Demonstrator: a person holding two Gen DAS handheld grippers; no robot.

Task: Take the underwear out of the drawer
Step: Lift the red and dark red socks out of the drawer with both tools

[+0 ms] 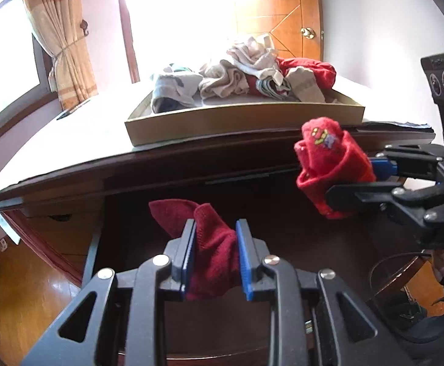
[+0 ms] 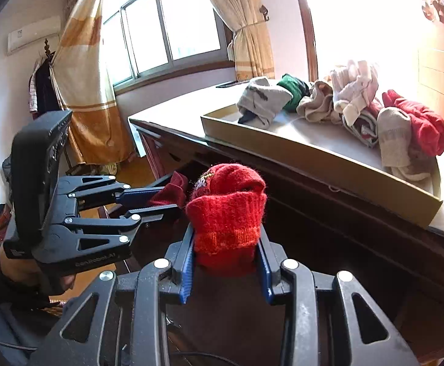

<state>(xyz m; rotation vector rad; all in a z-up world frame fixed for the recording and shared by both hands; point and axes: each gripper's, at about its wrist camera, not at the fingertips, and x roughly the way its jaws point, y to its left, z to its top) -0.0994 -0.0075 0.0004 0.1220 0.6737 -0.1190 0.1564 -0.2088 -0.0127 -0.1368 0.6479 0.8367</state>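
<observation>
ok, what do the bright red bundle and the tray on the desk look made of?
Bright red bundle: fuzzy knit, probably wool or acrylic; ribbed cuff and stray fibres show. Tray: likely matte cardboard; thin tan walls, plain edges.

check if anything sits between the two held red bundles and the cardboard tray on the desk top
Nothing visible does. The left gripper holds the dark red bundle and the right gripper the bright red bundle, below the desk edge; the tray's near part is bare.
</observation>
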